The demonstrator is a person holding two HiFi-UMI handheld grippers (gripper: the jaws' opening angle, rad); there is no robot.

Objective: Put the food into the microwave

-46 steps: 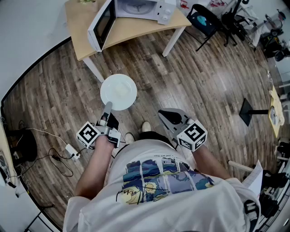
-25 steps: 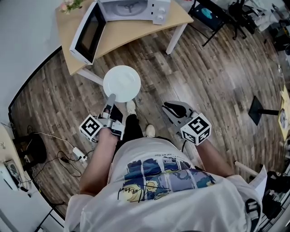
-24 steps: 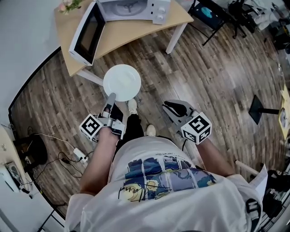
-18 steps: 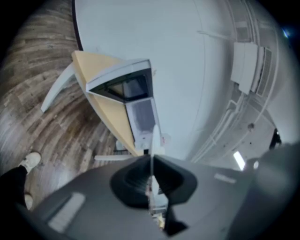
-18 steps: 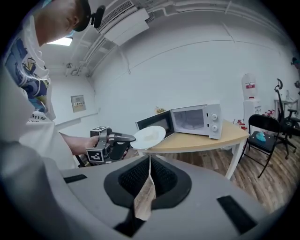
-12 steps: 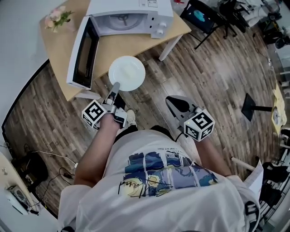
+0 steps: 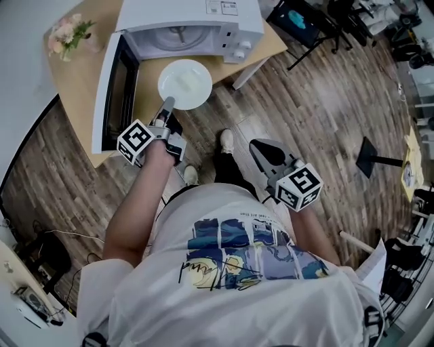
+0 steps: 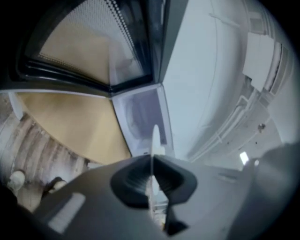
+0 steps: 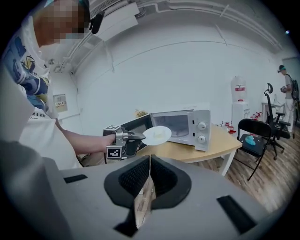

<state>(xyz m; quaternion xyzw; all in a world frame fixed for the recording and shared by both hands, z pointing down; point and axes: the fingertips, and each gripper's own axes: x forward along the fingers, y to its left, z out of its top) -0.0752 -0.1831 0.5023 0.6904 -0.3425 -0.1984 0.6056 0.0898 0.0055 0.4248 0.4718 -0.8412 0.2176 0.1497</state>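
Left gripper (image 7: 167, 103) pinches the near rim of a white plate (image 7: 184, 84), held level over the edge of a wooden table (image 7: 71, 88), just short of the open microwave (image 7: 196, 20). The oven's cavity lies straight beyond the plate's far rim, with its door (image 7: 112, 95) swung wide to the left, so the left hand is much the nearer. The right gripper (image 7: 263, 148), jaws pressed together on nothing, hangs low at the person's side. The food shows only as a pale, faint mound at the plate's centre.
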